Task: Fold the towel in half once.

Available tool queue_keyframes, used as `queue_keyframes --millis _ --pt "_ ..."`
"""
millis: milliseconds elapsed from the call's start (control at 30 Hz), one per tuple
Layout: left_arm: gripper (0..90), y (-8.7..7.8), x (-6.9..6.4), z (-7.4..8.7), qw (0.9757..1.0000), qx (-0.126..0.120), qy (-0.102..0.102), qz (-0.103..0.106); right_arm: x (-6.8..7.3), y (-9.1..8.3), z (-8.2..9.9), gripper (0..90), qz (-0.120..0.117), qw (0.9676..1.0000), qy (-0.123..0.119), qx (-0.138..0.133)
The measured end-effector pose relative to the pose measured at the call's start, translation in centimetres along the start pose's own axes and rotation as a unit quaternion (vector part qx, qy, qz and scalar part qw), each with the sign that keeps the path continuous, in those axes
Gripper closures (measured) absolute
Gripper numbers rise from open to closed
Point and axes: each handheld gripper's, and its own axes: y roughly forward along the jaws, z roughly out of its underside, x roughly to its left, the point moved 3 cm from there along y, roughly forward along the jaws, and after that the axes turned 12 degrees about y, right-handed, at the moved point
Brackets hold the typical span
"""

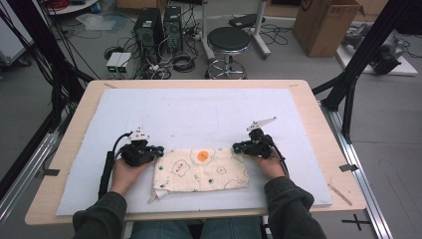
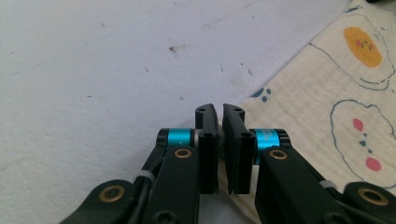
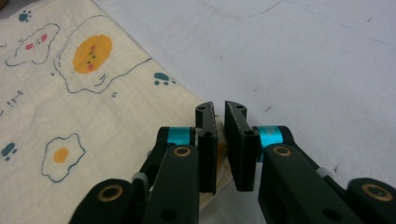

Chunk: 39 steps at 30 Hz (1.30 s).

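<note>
A cream cloth (image 1: pixel 201 170) printed with fried eggs and paw marks lies flat on the white mat (image 1: pixel 199 107), near the front edge. My left gripper (image 1: pixel 158 149) is at the cloth's far left corner, its jaws shut on the cloth edge. In the left gripper view the gripper (image 2: pixel 220 112) has the cloth (image 2: pixel 327 107) running in between its jaws from the right. My right gripper (image 1: pixel 236 147) is shut on the far right corner. The right gripper view has the gripper (image 3: pixel 219 109) pinching the cloth (image 3: pixel 93 116) at its edge.
The mat covers most of a wooden table (image 1: pixel 311 99). Beyond the table's far edge stand a black stool (image 1: pixel 228 42), computer towers (image 1: pixel 158 27) with cables, and a cardboard box (image 1: pixel 326 25). Black frame posts (image 1: pixel 348 79) flank the table.
</note>
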Motion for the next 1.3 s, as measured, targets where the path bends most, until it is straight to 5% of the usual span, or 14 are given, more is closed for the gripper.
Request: queue_keyframes --millis 433,933,1300 --pt "85.3 -0.1 0.1 0.0 0.9999 -0.008 -0.007 -0.011 -0.2 -0.3 0.1 84.1 0.021 0.9998 -0.002 -0.005" --pt "60.2 -2.1 -1.2 -1.2 0.997 -0.072 0.007 0.027 1.5 -2.5 -0.2 46.7 -0.019 0.9974 -0.011 -0.068" --pt "46.8 -4.0 -1.9 -1.9 0.9953 -0.086 0.012 0.044 2.5 -3.7 0.0 29.8 -0.011 0.9956 -0.03 -0.088"
